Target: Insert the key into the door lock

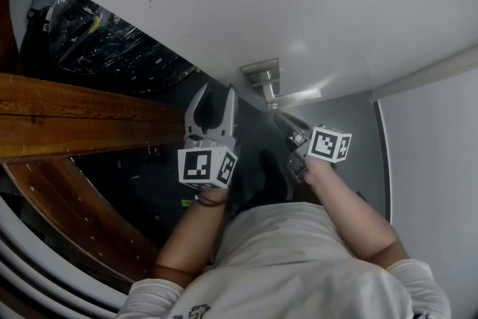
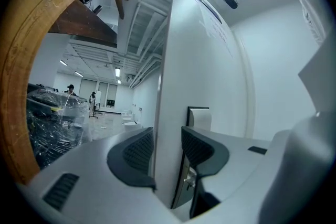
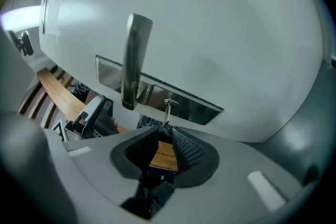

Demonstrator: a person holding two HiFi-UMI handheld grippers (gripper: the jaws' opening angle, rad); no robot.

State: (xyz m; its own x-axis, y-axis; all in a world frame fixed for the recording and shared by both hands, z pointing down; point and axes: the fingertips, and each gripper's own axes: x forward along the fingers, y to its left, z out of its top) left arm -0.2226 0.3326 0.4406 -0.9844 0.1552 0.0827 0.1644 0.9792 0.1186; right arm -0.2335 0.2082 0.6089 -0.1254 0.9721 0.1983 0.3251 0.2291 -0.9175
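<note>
1. The door point(image 1: 314, 4) is the largest thing here. It is a flat, smooth panel painted white, and it stands open, so its edge is free to be held.
2. The wooden beam point(image 1: 75, 116) is brown and varnished, with clear grain. It lies beyond the door edge and has no part in the task.
3. The left gripper point(image 1: 219, 92) has one jaw on each side of the door edge and is closed on it, with the dark ribbed pads against the two faces. I judge that this keeps the door from swinging while the key is pushed.
4. The right gripper point(image 3: 167, 131) is just below the lock. Its jaws are pinched together on the lower end of the key, so the key points straight at the lock.
5. The lock plate point(image 3: 194, 105) is a long rectangle of shiny metal fixed flat on the door.
6. The handle point(image 3: 135, 60) is a straight, flat metal lever that sticks out of the plate.
7. The key point(image 3: 167, 113) is thin bright metal. It reaches from the jaw tips up to the plate, but it is too small here to tell whether its end has already entered the keyhole.
</note>
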